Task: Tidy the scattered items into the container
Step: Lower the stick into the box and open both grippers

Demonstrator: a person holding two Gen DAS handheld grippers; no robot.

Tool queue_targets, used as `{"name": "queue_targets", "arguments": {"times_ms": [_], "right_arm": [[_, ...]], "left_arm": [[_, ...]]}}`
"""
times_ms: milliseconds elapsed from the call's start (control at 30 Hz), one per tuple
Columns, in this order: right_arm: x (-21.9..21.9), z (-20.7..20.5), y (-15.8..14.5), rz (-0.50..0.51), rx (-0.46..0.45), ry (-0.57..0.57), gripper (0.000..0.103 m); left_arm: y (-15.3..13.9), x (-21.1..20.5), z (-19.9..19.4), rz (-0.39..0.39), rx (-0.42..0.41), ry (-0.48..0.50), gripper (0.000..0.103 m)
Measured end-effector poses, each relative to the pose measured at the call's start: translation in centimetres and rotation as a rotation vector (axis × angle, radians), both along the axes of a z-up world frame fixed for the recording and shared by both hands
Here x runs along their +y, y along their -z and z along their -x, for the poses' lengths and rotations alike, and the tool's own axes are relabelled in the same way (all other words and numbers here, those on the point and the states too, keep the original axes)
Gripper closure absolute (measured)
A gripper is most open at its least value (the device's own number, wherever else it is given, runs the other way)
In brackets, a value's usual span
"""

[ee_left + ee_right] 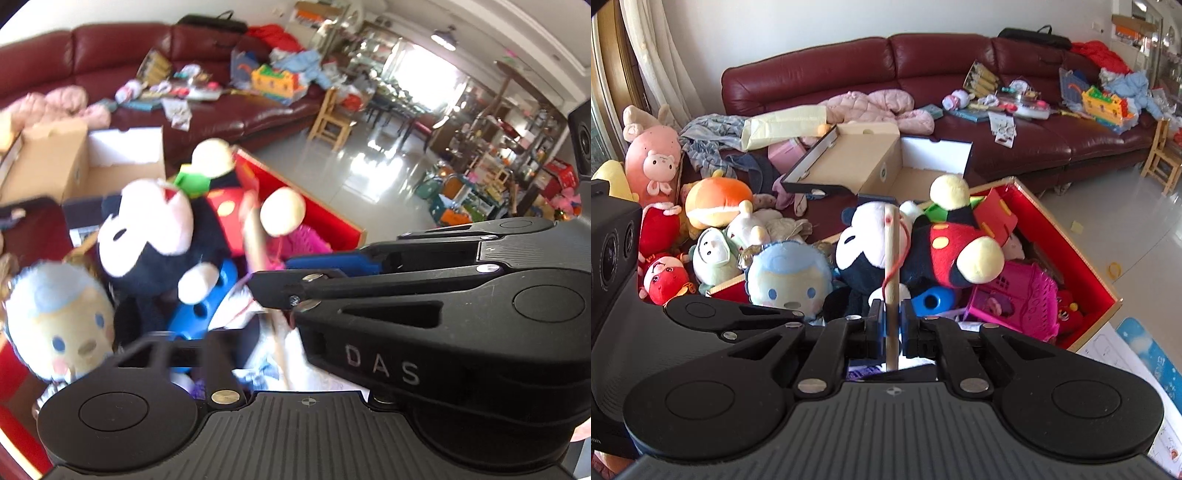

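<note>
A red-lined box is piled with toys: a black, white and red mouse plush on top, a blue-haired plush at its left, a pink plastic basket. A thin wooden stick with a red string stands between the fingers of my right gripper, over the box; the pads sit just off it, so the gripper is open. In the left wrist view the mouse plush, the box wall and the stick show. My left gripper is wide open; the right gripper lies across its right finger.
A dark red sofa strewn with clothes and toys runs along the back. An open cardboard shoe box lies behind the red box. Several plush toys are heaped at the left. Glossy floor and a wooden chair are on the right.
</note>
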State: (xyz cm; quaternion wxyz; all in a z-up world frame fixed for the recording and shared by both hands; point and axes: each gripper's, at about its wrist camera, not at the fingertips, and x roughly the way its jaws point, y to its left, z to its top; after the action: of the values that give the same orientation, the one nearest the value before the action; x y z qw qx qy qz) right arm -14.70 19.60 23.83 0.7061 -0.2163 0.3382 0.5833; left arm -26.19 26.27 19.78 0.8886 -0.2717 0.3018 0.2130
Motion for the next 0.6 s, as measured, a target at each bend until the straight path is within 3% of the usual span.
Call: {"name": "queue_targets", "arguments": {"times_ms": [67, 167, 600], "right_arm": [[-0.4, 0.0, -0.1, -0.012, -0.035, 0.013, 0.042], [-1.2, -0.7, -0.5, -0.024, -0.047, 0.033, 0.041], [-5.0, -5.1, 0.0, -0.028, -0.029, 0.149, 0.04]], "left_arm": [[0.8, 0.3, 0.3, 0.011, 0.008, -0.027, 0.014], [1.1, 0.9, -0.2, 0.043, 0.01, -0.035, 0.014], [1.2, -1.5, -3.8, 0.021, 0.001, 0.045, 0.014]]}}
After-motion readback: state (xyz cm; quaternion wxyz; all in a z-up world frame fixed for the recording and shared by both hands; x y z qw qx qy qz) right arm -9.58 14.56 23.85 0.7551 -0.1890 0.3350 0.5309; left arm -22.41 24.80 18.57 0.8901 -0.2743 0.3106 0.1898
